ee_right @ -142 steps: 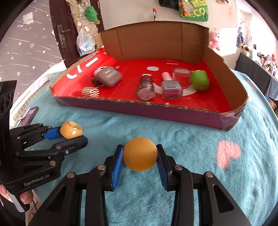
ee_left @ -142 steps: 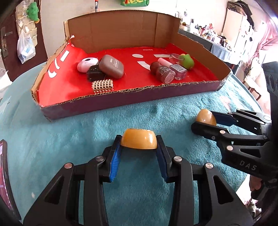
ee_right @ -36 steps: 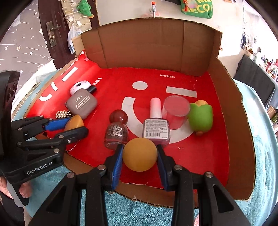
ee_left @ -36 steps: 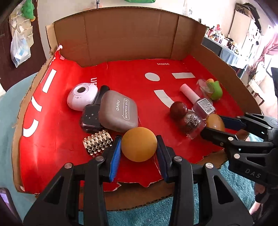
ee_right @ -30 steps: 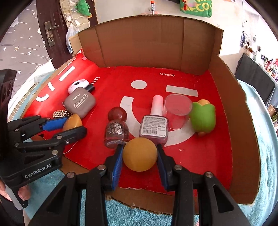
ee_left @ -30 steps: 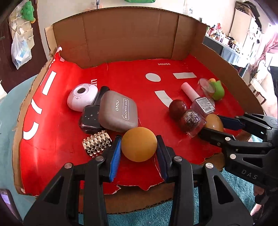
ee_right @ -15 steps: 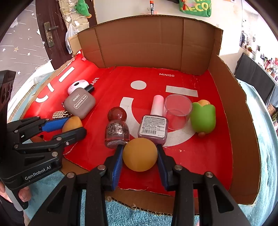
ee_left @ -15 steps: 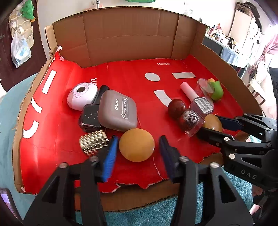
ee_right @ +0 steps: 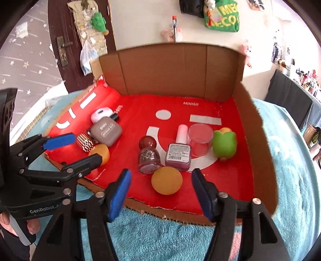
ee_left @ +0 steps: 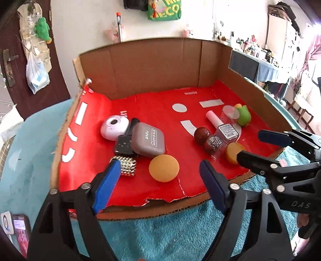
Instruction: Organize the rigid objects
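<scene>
Right gripper (ee_left: pixel 254 148) finger hides part of one orange half-ball (ee_left: pixel 232 152); phone (ee_left: pixel 19 230) cut off by frame edge.

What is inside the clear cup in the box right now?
The clear cup looks empty; the red box floor shows through it. The green toy sits beside it, outside. The floor directly behind the cup is hidden.

A cream wall (ee_left: pixel 86 36) rises behind; a dark brown door (ee_right: pixel 66 40) stands at the left; a green plush (ee_right: pixel 221 15) hangs high; teal towelling (ee_left: pixel 172 237) covers the surface; daylight is bright.
</scene>
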Demonstrator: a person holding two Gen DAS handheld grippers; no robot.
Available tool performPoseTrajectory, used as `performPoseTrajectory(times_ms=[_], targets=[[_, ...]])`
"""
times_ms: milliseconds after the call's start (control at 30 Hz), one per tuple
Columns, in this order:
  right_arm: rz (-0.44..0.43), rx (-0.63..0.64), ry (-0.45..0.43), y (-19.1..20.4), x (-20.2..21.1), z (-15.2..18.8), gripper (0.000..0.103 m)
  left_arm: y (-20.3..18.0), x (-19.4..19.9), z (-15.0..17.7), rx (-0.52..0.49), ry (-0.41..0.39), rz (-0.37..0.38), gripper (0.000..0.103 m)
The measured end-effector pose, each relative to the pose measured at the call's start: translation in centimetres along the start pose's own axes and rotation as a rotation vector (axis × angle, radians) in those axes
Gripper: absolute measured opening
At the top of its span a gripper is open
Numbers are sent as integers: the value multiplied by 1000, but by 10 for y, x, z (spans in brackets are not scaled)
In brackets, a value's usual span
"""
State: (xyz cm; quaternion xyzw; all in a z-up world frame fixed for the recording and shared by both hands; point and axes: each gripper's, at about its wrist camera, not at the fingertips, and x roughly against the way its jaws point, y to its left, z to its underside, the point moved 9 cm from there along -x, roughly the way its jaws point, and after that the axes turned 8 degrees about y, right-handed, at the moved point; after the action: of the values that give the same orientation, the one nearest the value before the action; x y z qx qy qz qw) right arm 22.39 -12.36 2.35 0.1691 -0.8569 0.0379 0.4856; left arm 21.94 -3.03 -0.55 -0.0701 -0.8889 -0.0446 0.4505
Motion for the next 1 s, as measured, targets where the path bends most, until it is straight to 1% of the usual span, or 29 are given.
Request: performPoseTrajectory(times_ms=[67, 100, 333, 467, 533, 667, 867, 1000], targets=[[3, -13, -25, -1, 8, 0, 72, 3, 8, 1, 6, -20, -13, 88], [7, -18, -37, -1, 11, 0, 74, 4, 11, 2, 11, -26, -17, 90], [47, -58, -128, -5, 31, 2, 96, 12, 23, 9, 51, -57, -34, 92], [64, -88, -165, -9, 37, 4, 102, 19, 24, 14, 79, -66, -53, 95], [75, -89, -174, -9, 38, 5, 103, 24, 26, 16, 96, -75, -69, 98], [94, -91, -181, -9, 36, 10, 103, 30, 24, 20, 122, -81, -79, 98], [94, -127, -183, -15, 31, 17, 103, 35, 18, 26, 124, -69, -101, 98], [114, -140, -191, -18, 28, 21, 103, 39, 15, 29, 131, -69, -121, 99]])
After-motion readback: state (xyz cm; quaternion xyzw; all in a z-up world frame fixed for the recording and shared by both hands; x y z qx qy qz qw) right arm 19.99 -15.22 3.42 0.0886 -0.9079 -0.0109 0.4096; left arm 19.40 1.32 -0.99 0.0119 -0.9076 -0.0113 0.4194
